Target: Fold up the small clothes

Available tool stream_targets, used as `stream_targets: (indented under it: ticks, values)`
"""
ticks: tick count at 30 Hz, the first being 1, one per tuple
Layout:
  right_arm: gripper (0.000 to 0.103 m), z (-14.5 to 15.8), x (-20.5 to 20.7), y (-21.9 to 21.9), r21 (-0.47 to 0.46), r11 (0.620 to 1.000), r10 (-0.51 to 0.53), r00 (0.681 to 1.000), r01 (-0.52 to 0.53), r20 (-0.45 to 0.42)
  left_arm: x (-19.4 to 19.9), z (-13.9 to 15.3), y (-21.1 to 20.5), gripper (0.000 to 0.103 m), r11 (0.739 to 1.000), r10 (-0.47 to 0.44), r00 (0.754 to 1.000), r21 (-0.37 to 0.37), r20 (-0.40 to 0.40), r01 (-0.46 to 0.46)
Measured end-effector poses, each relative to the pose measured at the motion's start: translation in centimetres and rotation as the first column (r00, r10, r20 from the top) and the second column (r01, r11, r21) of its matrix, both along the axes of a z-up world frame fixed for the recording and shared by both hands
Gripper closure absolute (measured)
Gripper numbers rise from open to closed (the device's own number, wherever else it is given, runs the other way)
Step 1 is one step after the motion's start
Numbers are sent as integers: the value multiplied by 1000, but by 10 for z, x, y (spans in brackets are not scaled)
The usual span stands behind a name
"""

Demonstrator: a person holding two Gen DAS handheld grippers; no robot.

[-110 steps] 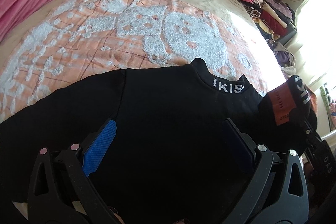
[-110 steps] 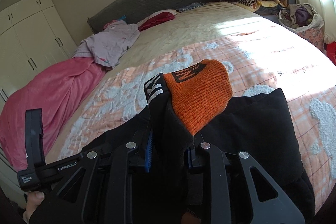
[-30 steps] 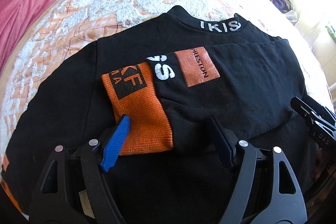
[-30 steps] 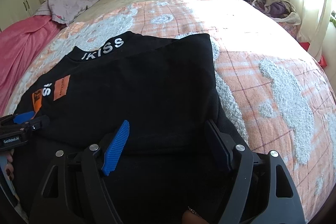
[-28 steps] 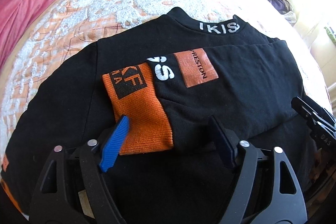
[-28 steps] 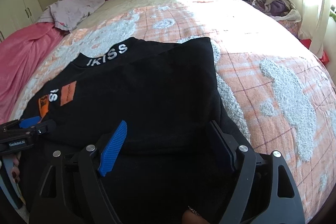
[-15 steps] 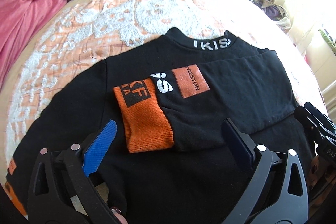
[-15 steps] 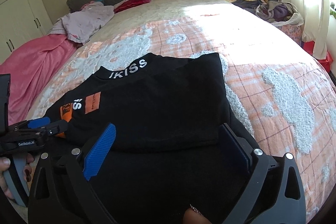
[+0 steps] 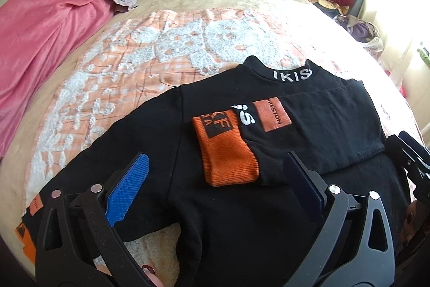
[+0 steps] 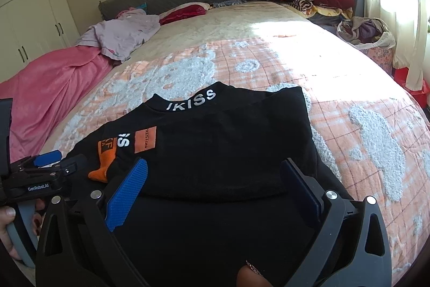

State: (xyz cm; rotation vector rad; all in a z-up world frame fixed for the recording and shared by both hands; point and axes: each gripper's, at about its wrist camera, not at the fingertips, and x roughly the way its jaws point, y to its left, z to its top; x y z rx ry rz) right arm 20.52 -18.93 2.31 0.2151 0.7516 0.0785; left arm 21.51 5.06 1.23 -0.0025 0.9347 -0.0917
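Hovering wide and empty, left gripper (image 9: 212, 187) and right gripper (image 10: 215, 187) had just spread off black sweatshirt (image 9: 268, 206); right sleeve (image 9: 322, 131) lay folded across chest, orange cuff (image 9: 227, 155) flat, left sleeve (image 9: 129, 152) outstretched, likely next.

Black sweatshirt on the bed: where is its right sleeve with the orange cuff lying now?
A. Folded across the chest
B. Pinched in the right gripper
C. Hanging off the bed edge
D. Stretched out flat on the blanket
A: the orange cuff lies on the black sweatshirt, and both the right gripper and left gripper are open and empty.
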Motion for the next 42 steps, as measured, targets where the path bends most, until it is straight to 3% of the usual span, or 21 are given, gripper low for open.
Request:
stream_targets:
  ticks: [13, 22, 26, 33, 42]
  values:
    - [5, 19, 3, 49, -26, 992, 127, 991, -126, 41, -15, 20, 47, 10, 992, 124, 990, -37, 75, -121]
    - [5, 26, 8, 91, -41, 972, 232, 971, -229, 55, -30, 26, 95, 10, 964, 264, 957, -44, 118, -261]
    - [5, 28, 11, 111, -49, 961, 275, 960, -273, 55, -40, 24, 117, 10, 933, 357, 924, -6, 137, -360]
    - [5, 28, 15, 143, -64, 939, 342, 939, -339, 49, -58, 22, 151, 10, 886, 464, 873, -80, 150, -457]
    - [5, 24, 11, 181, -74, 901, 430, 902, -426, 37, -80, 20, 180, 10, 815, 578, 795, -92, 184, -572]
